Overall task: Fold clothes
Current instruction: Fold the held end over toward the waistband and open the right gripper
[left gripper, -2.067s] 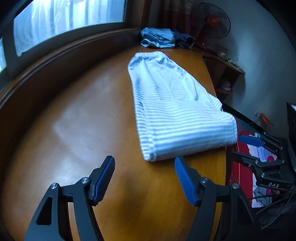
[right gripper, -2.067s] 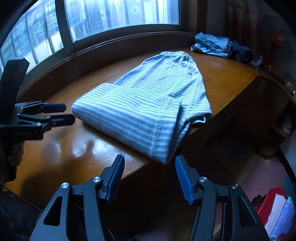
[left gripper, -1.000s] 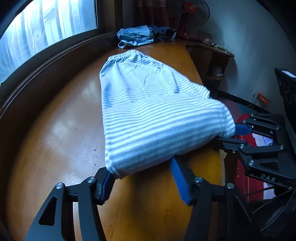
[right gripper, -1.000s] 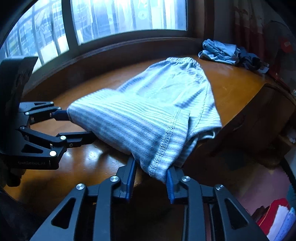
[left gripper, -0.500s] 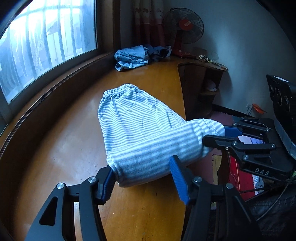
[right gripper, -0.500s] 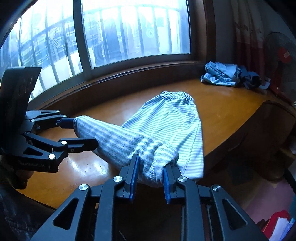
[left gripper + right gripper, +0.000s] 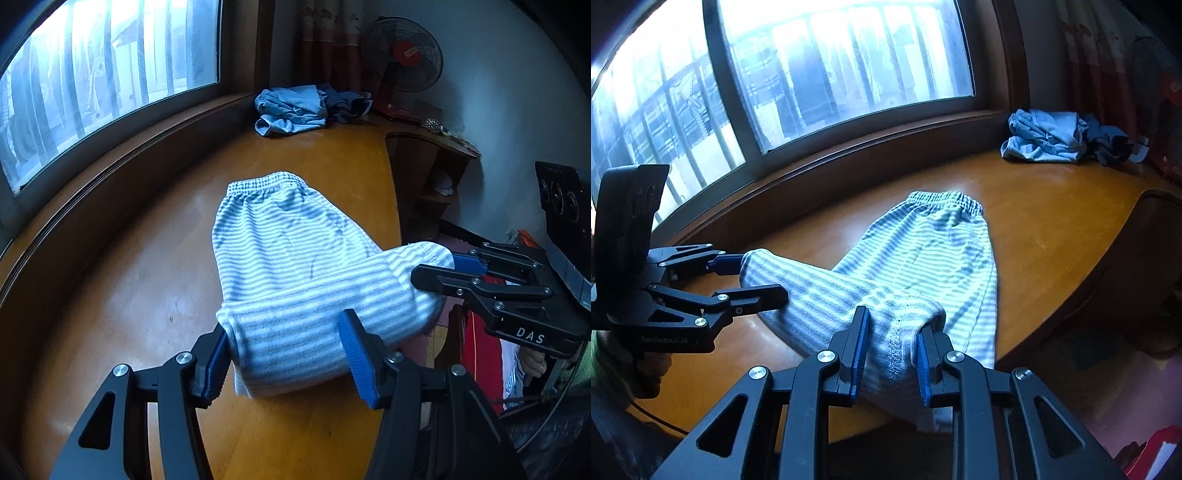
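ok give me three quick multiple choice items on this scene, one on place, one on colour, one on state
1. Where is the crumpled pile of blue clothes?
A. at the far end of the wooden table, by the window
B. on the floor
C. on the fan

2. What pattern has the garment being folded?
A. plain red
B. blue and white stripes
C. green checks

3. How is the near folded edge of the striped shorts?
A. flat on the table
B. hanging over the table edge, untouched
C. lifted, held by both claws

Answers:
1 A, the pile lies on the glossy wooden table near the sill.
2 B, stripes show in both views.
3 C, the left claw and right claw each pinch an end.
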{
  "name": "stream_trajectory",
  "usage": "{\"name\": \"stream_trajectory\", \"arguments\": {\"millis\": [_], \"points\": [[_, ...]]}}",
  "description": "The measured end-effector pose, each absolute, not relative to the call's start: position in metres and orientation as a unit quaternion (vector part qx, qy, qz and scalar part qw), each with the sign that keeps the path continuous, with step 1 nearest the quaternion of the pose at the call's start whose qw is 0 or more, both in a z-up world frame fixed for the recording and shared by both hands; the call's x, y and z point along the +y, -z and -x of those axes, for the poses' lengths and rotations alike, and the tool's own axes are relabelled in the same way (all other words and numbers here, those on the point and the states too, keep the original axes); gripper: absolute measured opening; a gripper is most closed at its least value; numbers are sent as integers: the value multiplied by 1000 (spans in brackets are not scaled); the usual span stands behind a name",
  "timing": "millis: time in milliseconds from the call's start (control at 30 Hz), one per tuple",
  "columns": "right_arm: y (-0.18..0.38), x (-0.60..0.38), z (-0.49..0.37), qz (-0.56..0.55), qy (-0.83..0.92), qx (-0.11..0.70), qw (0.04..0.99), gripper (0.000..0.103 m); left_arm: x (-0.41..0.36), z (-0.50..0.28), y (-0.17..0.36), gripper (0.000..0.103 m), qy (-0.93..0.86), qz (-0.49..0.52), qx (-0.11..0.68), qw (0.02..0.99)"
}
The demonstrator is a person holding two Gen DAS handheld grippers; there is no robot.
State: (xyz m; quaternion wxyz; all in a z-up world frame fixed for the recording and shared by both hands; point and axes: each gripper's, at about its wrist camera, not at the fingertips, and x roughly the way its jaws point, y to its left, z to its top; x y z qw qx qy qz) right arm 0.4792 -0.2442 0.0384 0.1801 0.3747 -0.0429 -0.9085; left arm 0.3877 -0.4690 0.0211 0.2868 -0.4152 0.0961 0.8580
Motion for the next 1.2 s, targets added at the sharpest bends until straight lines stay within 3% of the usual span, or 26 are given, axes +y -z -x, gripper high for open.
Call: {"name": "stream_trajectory", "arguments": {"millis": [733,833,900,1100,1200], "points": [[23,-229,-397,-443,879,-86,156,24,-445,-299,34,56,-841,460,112,263],[27,-228,-394,-445,877,-92,157,25,-448,-296,39,60,-842,463,97,261],[28,-227,-393,-446,876,-93,159,25,-449,-297,39,64,-845,459,99,257],[9,-227,-399,-442,878,-83,162,26,-454,-305,18,64,-855,445,106,245],[-3,-226,-406,-435,884,-68,158,34,-462,-312,0,63,-866,429,99,237]]}}
